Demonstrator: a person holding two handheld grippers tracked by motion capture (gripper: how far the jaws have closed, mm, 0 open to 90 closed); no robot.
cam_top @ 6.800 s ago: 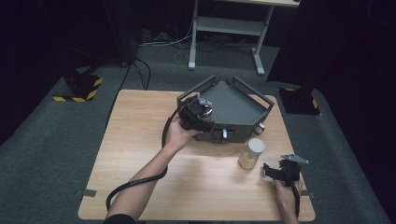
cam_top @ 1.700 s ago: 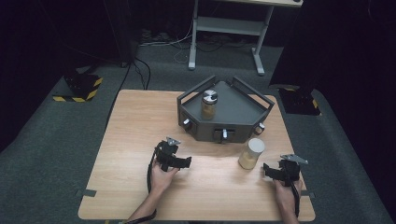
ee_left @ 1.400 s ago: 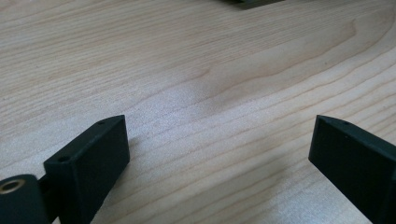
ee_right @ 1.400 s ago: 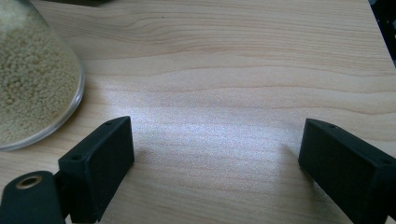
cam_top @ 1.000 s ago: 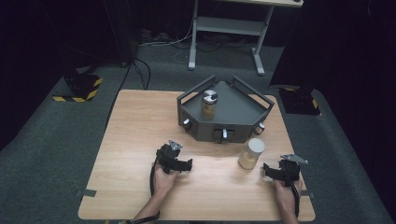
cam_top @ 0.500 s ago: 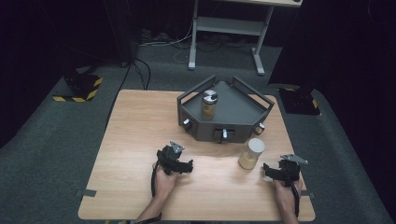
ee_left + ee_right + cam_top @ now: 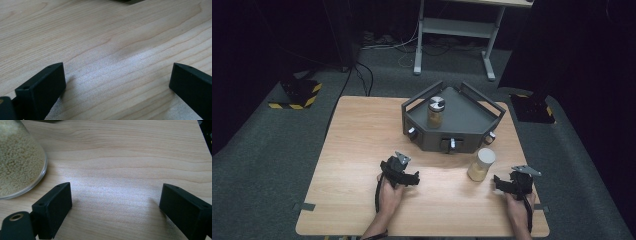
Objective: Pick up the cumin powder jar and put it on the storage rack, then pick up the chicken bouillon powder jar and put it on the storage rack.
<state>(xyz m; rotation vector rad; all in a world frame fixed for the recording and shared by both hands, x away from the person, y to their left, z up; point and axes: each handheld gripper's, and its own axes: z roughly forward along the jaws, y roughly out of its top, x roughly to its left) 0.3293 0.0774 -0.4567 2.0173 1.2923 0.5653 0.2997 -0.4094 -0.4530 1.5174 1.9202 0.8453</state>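
Near the grey tray, one jar inside, another jar out front by the right hand-held gripper, both hand-held grippers, left included, parked wide open and empty on the counter, ready for a pick.

- Two clear glass jars of pale grains: one white-lidded beside the right fingers, one silver-lidded farther off.
- One dark grey angular metal tray.
- One light wooden counter.

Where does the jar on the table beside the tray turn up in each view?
High view: jar stands right of centre, in front of the tray, near the right claw.
Left gripper view: not in it.
Right gripper view: jar at upper left.
Shared landmark: the wooden table.
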